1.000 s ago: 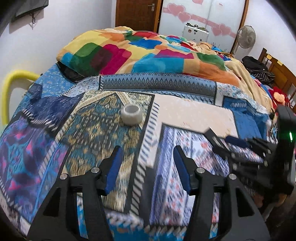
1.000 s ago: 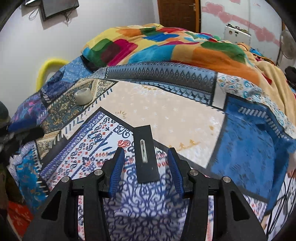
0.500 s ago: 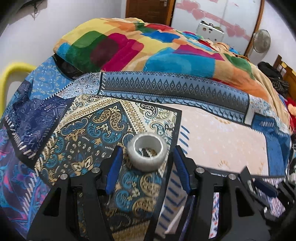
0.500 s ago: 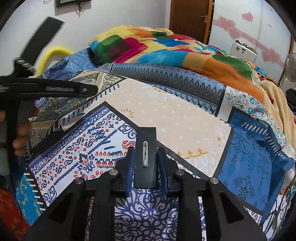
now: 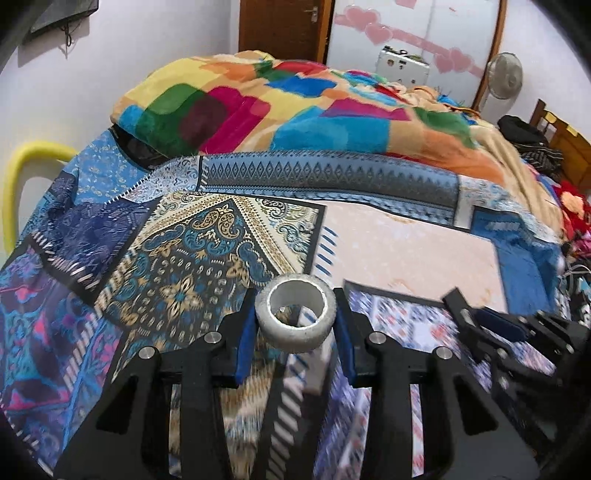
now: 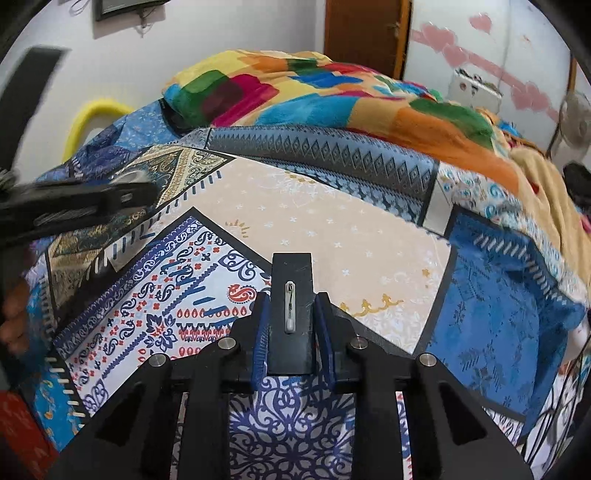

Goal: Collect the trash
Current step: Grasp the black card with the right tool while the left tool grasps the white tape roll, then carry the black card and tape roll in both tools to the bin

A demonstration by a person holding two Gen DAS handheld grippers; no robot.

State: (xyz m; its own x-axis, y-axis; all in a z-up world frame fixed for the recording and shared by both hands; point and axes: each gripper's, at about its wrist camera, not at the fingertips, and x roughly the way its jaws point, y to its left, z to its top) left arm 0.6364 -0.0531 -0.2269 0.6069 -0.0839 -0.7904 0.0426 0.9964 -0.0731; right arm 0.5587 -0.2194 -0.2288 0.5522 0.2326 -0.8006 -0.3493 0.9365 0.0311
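**Both claws loaded over the patchwork bed**

Patchwork bedspread [image 5: 207, 266] fills the room's middle, with a bright blanket [image 5: 280, 107] heaped at twelve o'clock before a brown door [image 5: 284, 29] and a fan [image 5: 504, 75] at two o'clock.

The left gripper [image 5: 295, 325] has a tape roll [image 5: 295, 317] between its blue pads, which sit against the roll's sides; the jaws are closing on it. The roll looks lifted off the spread, hole facing up and slightly forward.

The right gripper [image 6: 291, 328] is clamped on a flat black card [image 6: 291, 314] bearing a small safety pin [image 6: 291, 306]. The card sticks out toward twelve o'clock past the fingertips, over the cream patch.

From the right camera, the left gripper shows blurred at nine o'clock, a hand [image 6: 14, 317] beneath it.
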